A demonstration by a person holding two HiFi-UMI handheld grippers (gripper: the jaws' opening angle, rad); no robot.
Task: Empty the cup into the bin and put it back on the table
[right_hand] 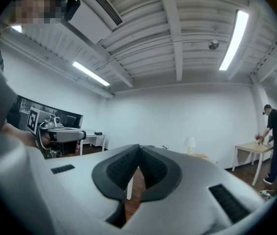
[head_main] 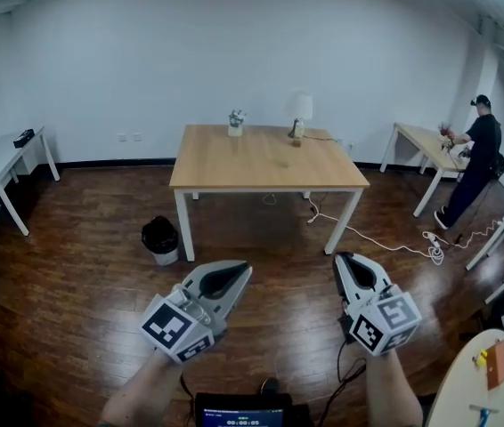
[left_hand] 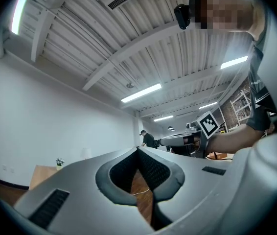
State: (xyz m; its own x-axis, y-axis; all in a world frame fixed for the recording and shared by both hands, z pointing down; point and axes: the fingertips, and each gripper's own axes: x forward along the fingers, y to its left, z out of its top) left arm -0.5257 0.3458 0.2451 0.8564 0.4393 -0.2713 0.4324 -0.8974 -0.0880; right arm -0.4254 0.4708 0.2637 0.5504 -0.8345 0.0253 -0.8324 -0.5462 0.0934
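Claws are both pressed together with nothing between them: the left claw (head_main: 245,269) and the right claw (head_main: 341,259) are hanging low in the frame, side by side, pointing out toward the wooden worktop (head_main: 270,172) in the middle of the room. Each claw's own view is showing the jaws meeting at the tip, with only floor peeking through the gap behind. My guess is the person is carrying them shut and roughly level simply because there's nothing to grab yet, since they're well apart from everything that matters

The cup (head_main: 236,123), as far as I'm judging it, is the small white thing with something poking out the top, standing upright at the far edge of the worktop, upper middle of the frame, left of the lamp (head_main: 299,109). It's too small to be sure. It's sitting well beyond both claws, a bit more in line with the left one. The black bin (head_main: 160,238) is standing on the floor just beside the worktop's near left leg, between the claws and the cup, so it's looking handy for tipping once the cup is picked up
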